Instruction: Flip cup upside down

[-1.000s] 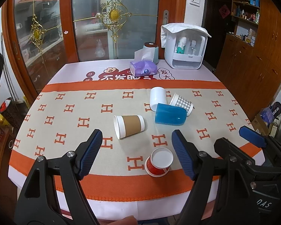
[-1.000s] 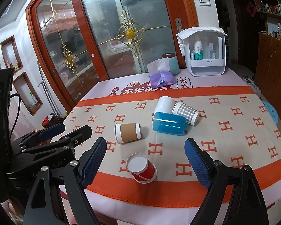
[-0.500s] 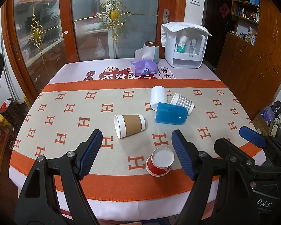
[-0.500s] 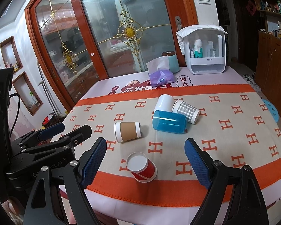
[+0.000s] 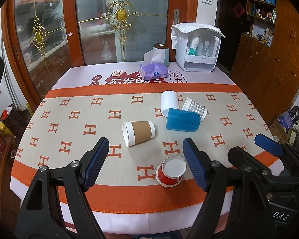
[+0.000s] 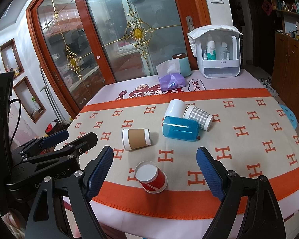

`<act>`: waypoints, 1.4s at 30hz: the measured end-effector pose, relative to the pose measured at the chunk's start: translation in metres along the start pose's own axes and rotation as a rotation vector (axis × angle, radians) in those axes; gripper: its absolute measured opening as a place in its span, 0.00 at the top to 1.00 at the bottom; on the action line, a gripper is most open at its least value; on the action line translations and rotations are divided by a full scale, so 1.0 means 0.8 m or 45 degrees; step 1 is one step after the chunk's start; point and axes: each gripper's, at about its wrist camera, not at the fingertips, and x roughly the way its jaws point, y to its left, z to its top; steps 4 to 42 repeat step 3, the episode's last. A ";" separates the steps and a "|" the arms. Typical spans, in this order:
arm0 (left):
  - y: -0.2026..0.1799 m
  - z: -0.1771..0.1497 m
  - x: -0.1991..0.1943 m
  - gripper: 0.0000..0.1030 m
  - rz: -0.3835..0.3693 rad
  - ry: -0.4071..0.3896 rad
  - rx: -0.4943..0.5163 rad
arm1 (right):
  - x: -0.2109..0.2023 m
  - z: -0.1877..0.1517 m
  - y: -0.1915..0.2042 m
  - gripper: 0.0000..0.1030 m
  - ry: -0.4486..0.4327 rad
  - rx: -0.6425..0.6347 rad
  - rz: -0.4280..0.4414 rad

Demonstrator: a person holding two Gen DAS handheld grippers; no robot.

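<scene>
On the table [image 5: 129, 75], over an orange-bordered cloth [image 5: 73, 119] patterned with H marks, five cups lie on their sides. Nearest the front edge is the red cup [image 5: 170, 172] [image 6: 152, 177], its white inside turned toward the cameras; it sits on the line where the beige meets the orange border. Behind it lies the brown cup [image 5: 138, 133] [image 6: 136, 139], mouth to the left. Farther back and to the right, three cups touch in a cluster: the blue cup [image 5: 182, 119] [image 6: 180, 128] in front, the white cup [image 5: 169, 103] [image 6: 175, 108] and the checked cup [image 5: 195, 108] [image 6: 198, 116] behind it.

Both claws hang above the near edge, holding nothing. The left gripper [image 5: 145, 163] is spread wide, the red cup just inside its right finger (seen from its own camera). The right gripper [image 6: 154, 171] is spread wide too, with the red cup between its fingers but touching neither.

At the far end stand a tissue pack [image 5: 153, 70], a teal canister [image 5: 161, 53] and a white organizer [image 5: 197, 49].
</scene>
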 end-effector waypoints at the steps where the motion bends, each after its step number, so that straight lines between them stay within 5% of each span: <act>1: 0.002 -0.001 0.001 0.28 0.000 0.002 0.000 | 0.000 0.000 0.000 0.16 0.000 0.000 0.000; 42: 0.006 -0.003 0.002 0.28 0.000 0.005 0.002 | 0.000 -0.002 0.000 0.16 0.001 -0.001 -0.001</act>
